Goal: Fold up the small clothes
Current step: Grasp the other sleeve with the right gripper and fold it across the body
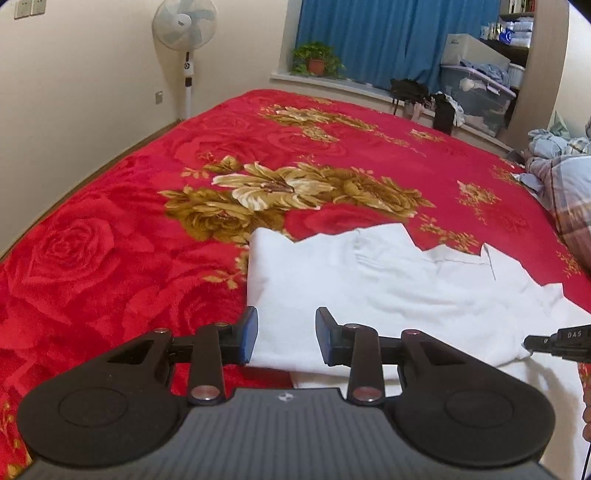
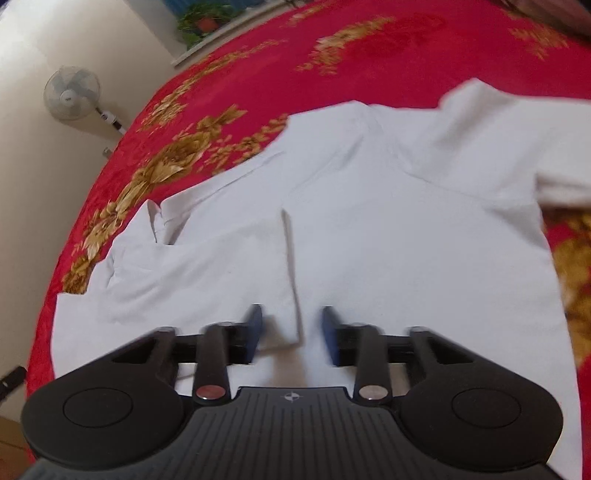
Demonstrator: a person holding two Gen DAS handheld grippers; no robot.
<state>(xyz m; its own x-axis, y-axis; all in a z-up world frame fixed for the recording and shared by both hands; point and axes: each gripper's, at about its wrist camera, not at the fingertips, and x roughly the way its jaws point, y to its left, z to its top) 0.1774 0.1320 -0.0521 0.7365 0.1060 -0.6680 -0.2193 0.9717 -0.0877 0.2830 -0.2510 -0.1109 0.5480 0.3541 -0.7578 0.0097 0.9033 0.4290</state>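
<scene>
— Where is the white shirt (image 1: 369, 280)?
— Spread flat under both tools. From the left gripper (image 1: 284, 332) it runs from 12 to 3 o'clock; the jaws stand partly apart over its edge, pinching nothing.
— And the right gripper (image 2: 291, 332)?
— Also gapped, with a folded sleeve edge lying loose between the pads.
— What is it lying on?
— A red floral bedspread (image 1: 110, 240). There is a standing fan (image 1: 184, 26) at 11 o'clock and a blue curtain (image 1: 369, 37) and potted plant (image 1: 317, 59) at 12.
</scene>
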